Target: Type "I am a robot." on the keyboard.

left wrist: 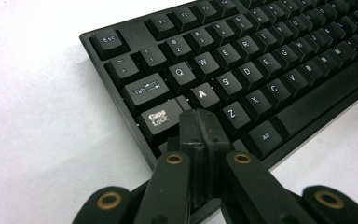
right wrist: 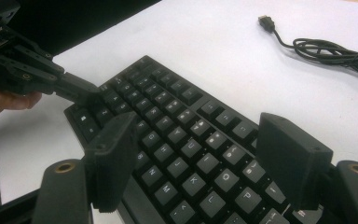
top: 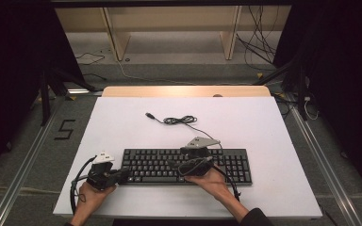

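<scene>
A black keyboard [top: 217, 167] lies across the near half of the white table [top: 245, 127]. Its cable [top: 181, 120] is bunched behind it and ends in a USB plug [top: 149, 115]. My left gripper [top: 125, 174] is at the keyboard's left end, jaws shut together. In the left gripper view its tips [left wrist: 200, 123] rest on the key just below Caps Lock [left wrist: 158, 119]. My right gripper [top: 173, 165] hovers over the middle keys and is open, with nothing between its fingers [right wrist: 114, 158]. The right gripper view also has the left gripper [right wrist: 81, 91] and the plug [right wrist: 265, 21].
The table's wooden far edge [top: 186, 91] borders a floor strewn with loose cables [top: 259, 49], and a wooden frame [top: 118, 37] stands beyond. Dark stand legs [top: 45, 94] flank the table. A "5" [top: 65, 129] is marked on the floor at left.
</scene>
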The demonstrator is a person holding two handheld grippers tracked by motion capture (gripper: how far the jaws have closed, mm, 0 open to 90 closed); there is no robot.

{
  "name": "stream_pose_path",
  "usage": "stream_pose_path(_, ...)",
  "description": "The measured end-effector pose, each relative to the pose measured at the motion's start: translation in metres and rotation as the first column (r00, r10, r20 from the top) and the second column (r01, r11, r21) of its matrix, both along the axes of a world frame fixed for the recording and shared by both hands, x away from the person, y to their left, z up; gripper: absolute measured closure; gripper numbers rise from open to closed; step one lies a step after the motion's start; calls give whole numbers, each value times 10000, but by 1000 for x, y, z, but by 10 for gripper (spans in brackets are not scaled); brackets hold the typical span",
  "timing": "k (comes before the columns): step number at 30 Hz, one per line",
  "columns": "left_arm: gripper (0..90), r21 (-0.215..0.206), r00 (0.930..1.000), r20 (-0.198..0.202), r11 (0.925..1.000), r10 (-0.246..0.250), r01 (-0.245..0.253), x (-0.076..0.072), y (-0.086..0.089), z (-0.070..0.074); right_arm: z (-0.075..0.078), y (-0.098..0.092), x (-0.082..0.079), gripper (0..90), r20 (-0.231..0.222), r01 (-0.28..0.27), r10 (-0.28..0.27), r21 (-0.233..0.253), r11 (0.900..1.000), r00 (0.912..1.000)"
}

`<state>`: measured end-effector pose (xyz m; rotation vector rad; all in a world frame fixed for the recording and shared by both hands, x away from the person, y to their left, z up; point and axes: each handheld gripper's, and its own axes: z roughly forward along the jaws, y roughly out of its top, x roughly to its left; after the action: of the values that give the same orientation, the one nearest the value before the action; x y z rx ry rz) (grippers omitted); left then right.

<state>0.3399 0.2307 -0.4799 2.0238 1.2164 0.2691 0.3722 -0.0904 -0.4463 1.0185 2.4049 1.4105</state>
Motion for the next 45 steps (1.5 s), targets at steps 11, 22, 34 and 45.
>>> stream_pose_path(11,833,-361,9984,536,9992,162,-143,-4,0,9,1,0,-1,300,84,25,-26,86,10000,10000)
stream_pose_path(22,750,-650,9960,895,9978,-77,136,-8,-3,14,2,-1,-1,296,161,4,-6,100,10000,9999)
stream_pose_path(34,575,-1090,9951,989,9940,11,97,-8,-4,15,2,-1,-2,287,179,-3,0,138,9999,9998)
stream_pose_path(45,434,-1378,9942,1068,9904,113,35,-7,-4,17,2,-3,-4,278,187,3,-6,158,9999,9998)
